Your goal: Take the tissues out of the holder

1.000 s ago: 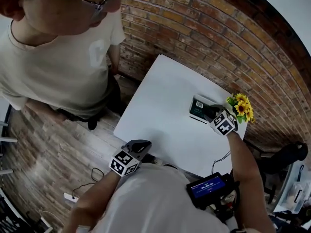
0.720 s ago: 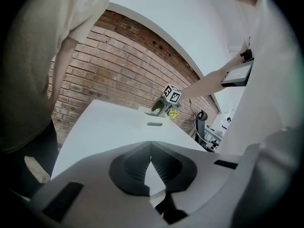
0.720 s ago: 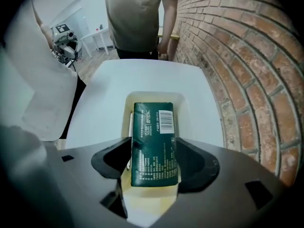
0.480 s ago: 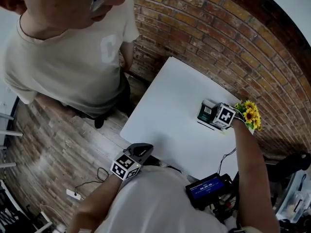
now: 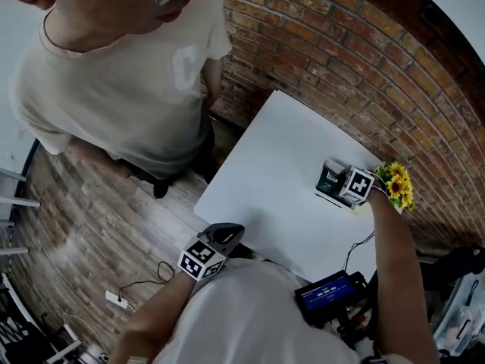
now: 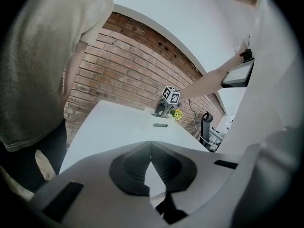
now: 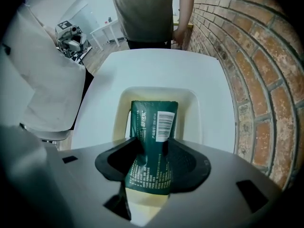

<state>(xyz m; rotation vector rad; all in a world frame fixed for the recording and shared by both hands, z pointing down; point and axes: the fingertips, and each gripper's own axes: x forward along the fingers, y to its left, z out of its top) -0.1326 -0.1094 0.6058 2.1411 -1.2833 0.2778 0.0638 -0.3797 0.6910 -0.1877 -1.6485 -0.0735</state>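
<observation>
right tongs point(image 7: 152, 144) lowered, closing, clamped on tissue pack point(image 7: 153, 118) | left tongs point(image 6: 151, 148) together

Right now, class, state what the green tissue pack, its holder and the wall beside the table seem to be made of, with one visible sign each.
The tissue pack: thin plastic film, slightly glossy; it buckles softly and carries printed text and a barcode.
The holder: probably moulded plastic, smooth pale finish; rounded corners, even rim.
The wall: brick, rough and matt; mortar joints show.
</observation>
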